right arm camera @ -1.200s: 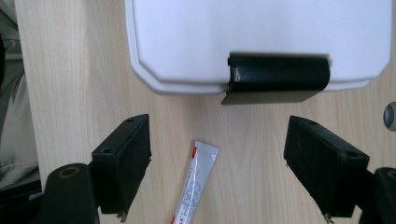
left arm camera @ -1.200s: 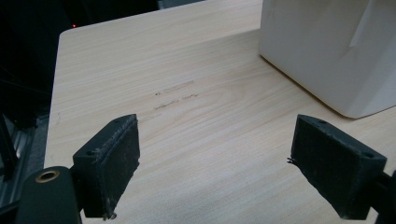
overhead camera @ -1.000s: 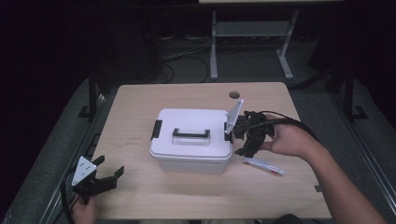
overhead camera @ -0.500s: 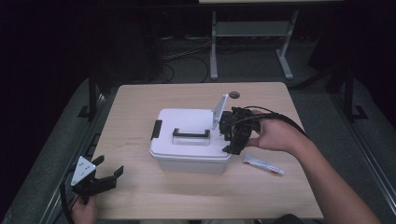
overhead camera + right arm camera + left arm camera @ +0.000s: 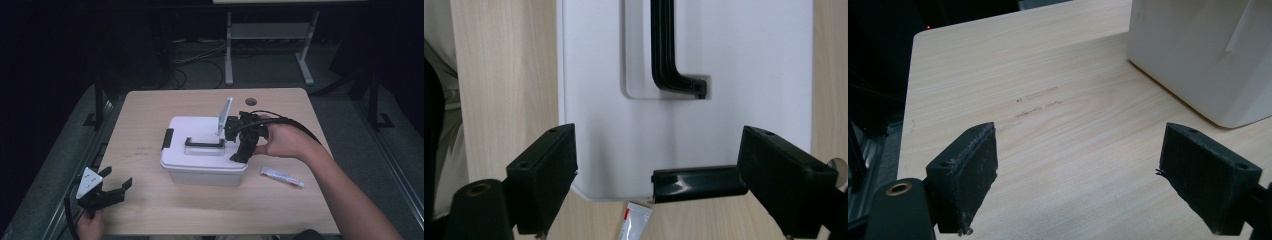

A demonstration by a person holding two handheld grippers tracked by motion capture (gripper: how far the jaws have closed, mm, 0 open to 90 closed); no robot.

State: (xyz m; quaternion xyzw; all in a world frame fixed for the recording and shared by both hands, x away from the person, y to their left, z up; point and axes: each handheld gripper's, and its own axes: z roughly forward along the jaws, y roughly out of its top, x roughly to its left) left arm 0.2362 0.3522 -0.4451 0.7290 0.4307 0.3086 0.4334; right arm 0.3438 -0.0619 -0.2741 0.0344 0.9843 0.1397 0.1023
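Observation:
A white lidded box [image 5: 200, 150] with a black handle [image 5: 204, 145] sits mid-table. My right gripper [image 5: 240, 149] hangs over the lid's right end, pointing down, open. In the right gripper view the lid [image 5: 724, 75] and handle [image 5: 669, 55] lie below my right gripper [image 5: 659, 150]. A black latch [image 5: 696, 182] at the lid's edge lies beside its right jaw, and nothing is held. My left gripper [image 5: 107, 189] rests open at the table's front left corner. In the left gripper view my left gripper [image 5: 1083, 150] frames bare wood, with the box's wall [image 5: 1198, 50] beyond.
A small white tube [image 5: 281, 176] lies on the table right of the box, and its end shows past the lid [image 5: 636, 217]. A second black latch [image 5: 167, 139] sits on the box's left end. A round cable hole [image 5: 251, 101] marks the far table edge.
My right gripper has moved left from beside the box to above the lid's right end and tipped downward. The left gripper has stayed put.

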